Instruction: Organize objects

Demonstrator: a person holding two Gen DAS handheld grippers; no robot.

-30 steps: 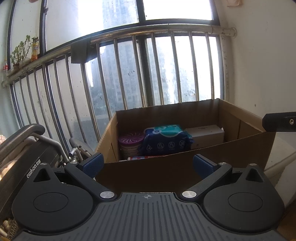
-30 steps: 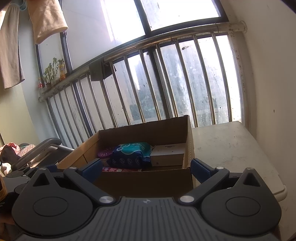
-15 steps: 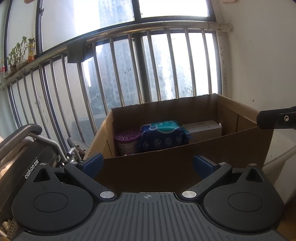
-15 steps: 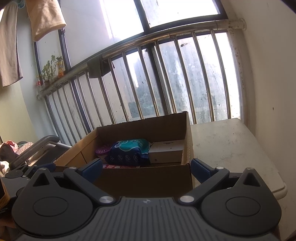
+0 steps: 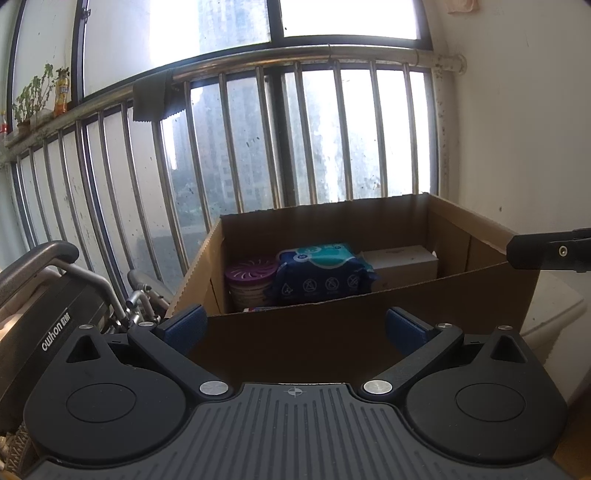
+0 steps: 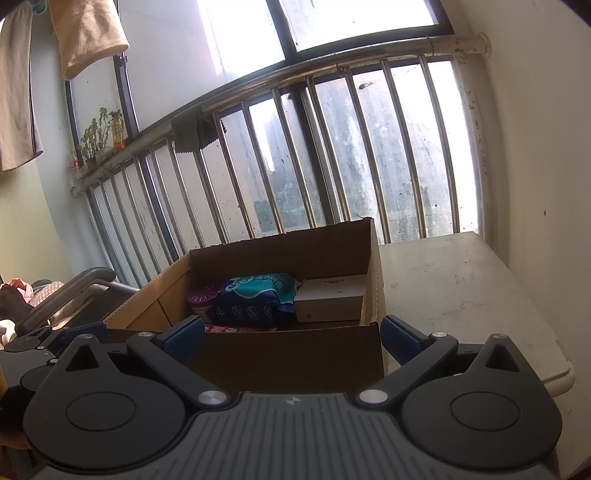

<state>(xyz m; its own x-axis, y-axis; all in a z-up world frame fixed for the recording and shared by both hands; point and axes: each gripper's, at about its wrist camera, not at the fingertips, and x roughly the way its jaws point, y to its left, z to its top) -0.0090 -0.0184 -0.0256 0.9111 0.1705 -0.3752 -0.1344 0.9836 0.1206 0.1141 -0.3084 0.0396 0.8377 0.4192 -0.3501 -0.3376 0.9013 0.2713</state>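
Note:
An open cardboard box (image 5: pixel 369 328) (image 6: pixel 288 350) stands in front of both grippers. Inside it sit a purple-lidded tub (image 5: pixel 251 275) (image 6: pixel 201 297), a blue and teal wipes pack (image 5: pixel 321 273) (image 6: pixel 255 299), a white carton (image 5: pixel 400 260) (image 6: pixel 330 299) and a flat red packet (image 6: pixel 240 328) at the bottom. My left gripper (image 5: pixel 295 326) is open and empty, just short of the box's near wall. My right gripper (image 6: pixel 291 336) is open and empty too, at the near wall. The right gripper's black finger (image 5: pixel 546 251) shows at the right edge of the left wrist view.
The box rests on a white table (image 6: pixel 461 288) against the right wall. Metal window bars (image 5: pixel 258 147) run behind it. A folded wheelchair (image 5: pixel 48 295) (image 6: pixel 74 288) stands to the left. Cloths (image 6: pixel 85 33) hang at upper left.
Both views have risen a little and show more of the box's inside. The box's contents have not moved and both grippers stay open.

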